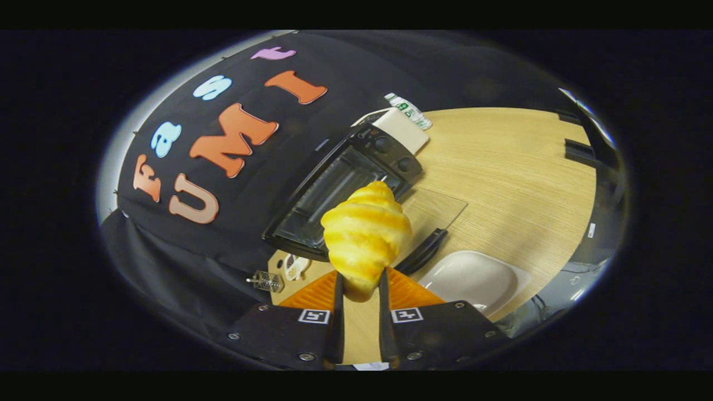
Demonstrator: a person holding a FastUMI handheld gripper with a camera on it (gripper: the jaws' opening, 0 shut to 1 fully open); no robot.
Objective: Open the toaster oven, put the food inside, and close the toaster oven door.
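Toaster oven (356,178) as landmark, set on a light wooden table (512,167) against the booth's black cloth wall, its glass door (434,214) dropped fully open and lying flat toward the fingers, the dark cavity exposed; a small wire rack-like item (267,281) sits near its left front corner. Croissant (365,236), golden, held up in front of the open cavity, its lower end pinched from both sides by the gripper (361,287), whose fingers stand narrowed to the pastry's width. White plate (473,278) lies on the table just right of the open door, and a bottle (409,110) lies behind the oven's right end.
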